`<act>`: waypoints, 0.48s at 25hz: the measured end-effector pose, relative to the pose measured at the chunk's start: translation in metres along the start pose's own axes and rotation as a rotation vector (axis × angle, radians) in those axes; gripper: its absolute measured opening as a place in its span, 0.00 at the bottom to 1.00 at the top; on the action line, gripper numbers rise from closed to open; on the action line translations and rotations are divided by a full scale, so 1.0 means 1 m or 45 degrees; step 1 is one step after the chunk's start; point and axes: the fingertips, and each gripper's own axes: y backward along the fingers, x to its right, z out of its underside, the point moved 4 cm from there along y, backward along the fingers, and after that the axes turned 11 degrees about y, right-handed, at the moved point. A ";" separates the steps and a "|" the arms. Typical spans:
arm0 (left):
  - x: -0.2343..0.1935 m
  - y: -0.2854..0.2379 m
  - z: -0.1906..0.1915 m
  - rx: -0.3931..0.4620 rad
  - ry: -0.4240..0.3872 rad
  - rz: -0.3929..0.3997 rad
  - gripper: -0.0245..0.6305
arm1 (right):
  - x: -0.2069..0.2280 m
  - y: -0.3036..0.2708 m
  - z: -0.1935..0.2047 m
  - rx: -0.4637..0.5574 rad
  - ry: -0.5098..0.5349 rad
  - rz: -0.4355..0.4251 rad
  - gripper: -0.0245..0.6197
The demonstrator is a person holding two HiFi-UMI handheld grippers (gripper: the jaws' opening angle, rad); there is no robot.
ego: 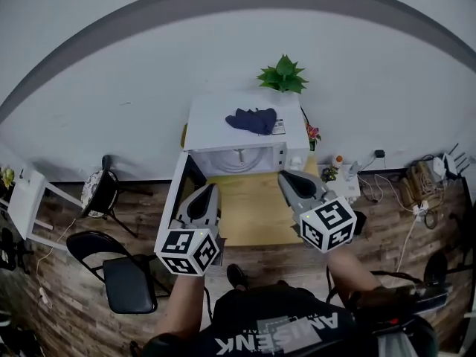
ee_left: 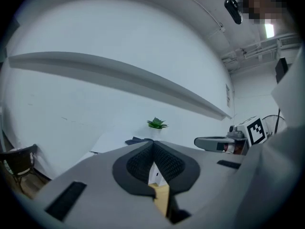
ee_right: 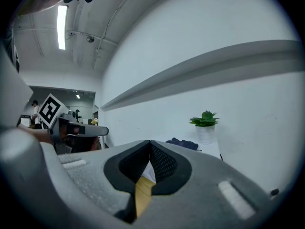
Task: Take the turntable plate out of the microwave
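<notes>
A white microwave (ego: 245, 129) stands at the back of a wooden table (ego: 253, 210), and its door (ego: 178, 188) hangs open to the left. Inside the lit cavity lies the round glass turntable plate (ego: 239, 162). My left gripper (ego: 211, 190) is shut and empty, and it hovers over the table in front of the open door. To the right my right gripper (ego: 285, 177) is also shut and empty, just short of the microwave's front right corner. In the left gripper view the left gripper (ee_left: 153, 146) shows closed pads, and so does the right gripper (ee_right: 150, 145) in the right gripper view.
A dark blue cloth (ego: 253, 120) lies on the microwave's top, and a potted plant (ego: 282, 74) stands behind it. Black chairs (ego: 126, 274) and a white side table (ego: 26, 203) are at the left. Cables and small items (ego: 416, 192) crowd the floor at the right.
</notes>
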 end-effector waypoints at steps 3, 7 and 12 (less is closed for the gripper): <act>-0.019 -0.013 -0.013 -0.015 -0.062 0.014 0.04 | -0.005 -0.020 -0.010 -0.010 0.071 0.036 0.05; -0.041 -0.028 -0.030 -0.007 0.006 0.092 0.04 | -0.005 -0.048 -0.019 -0.001 0.040 0.075 0.05; -0.065 -0.043 -0.037 -0.021 0.037 0.159 0.04 | -0.006 -0.076 -0.019 -0.035 0.039 0.114 0.05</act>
